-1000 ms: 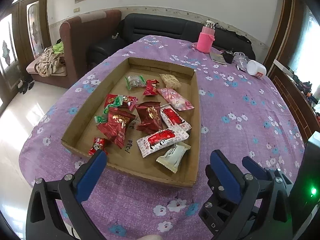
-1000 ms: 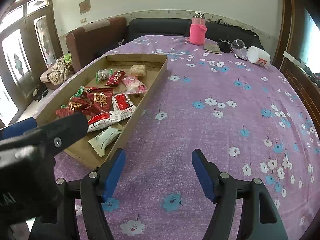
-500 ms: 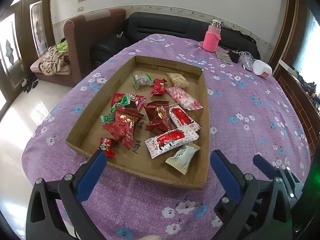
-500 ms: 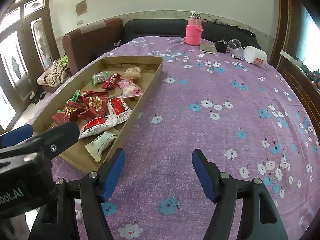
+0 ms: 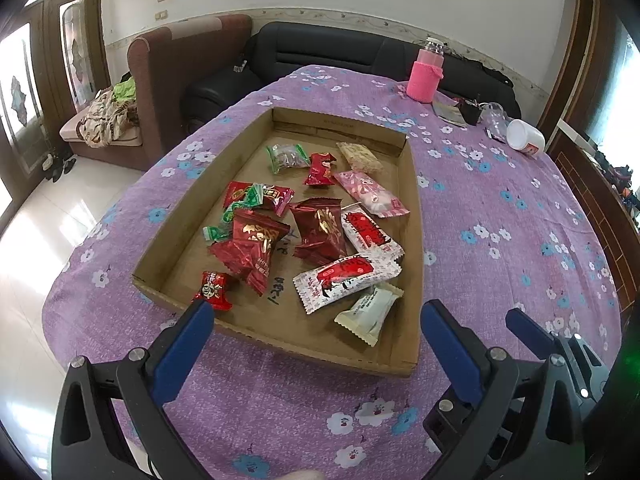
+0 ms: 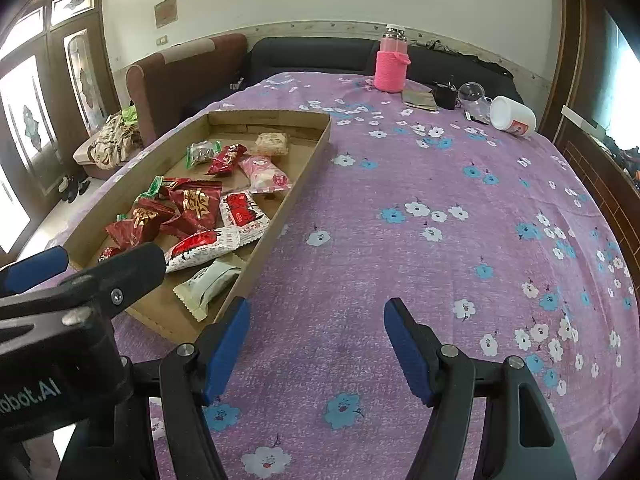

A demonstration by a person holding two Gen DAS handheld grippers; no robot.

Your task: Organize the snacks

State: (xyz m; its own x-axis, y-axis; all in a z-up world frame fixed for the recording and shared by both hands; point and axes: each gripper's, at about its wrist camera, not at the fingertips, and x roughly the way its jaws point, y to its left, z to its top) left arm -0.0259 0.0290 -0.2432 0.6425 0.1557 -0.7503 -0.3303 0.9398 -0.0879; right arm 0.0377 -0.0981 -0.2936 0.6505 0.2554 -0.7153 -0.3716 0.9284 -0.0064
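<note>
A shallow cardboard tray (image 5: 414,264) lies on the purple flowered tablecloth and holds several wrapped snacks: dark red packs (image 5: 320,230), white-and-red packs (image 5: 344,278), a cream pack (image 5: 368,312), a pink pack (image 5: 370,196) and a green candy (image 5: 286,156). My left gripper (image 5: 316,334) is open and empty, hovering just before the tray's near edge. My right gripper (image 6: 316,338) is open and empty over bare cloth, right of the tray (image 6: 308,168). The left gripper's finger also shows in the right wrist view (image 6: 116,272).
A pink bottle (image 5: 425,80) stands at the table's far end, with a tipped white cup (image 5: 525,138), a clear jar (image 6: 472,94) and small dark items beside it. Sofas stand beyond the table. The table edge drops off at left.
Both grippers have drawn back and risen a little, so the tray looks farther away. Both stay open and empty; the snacks have not moved.
</note>
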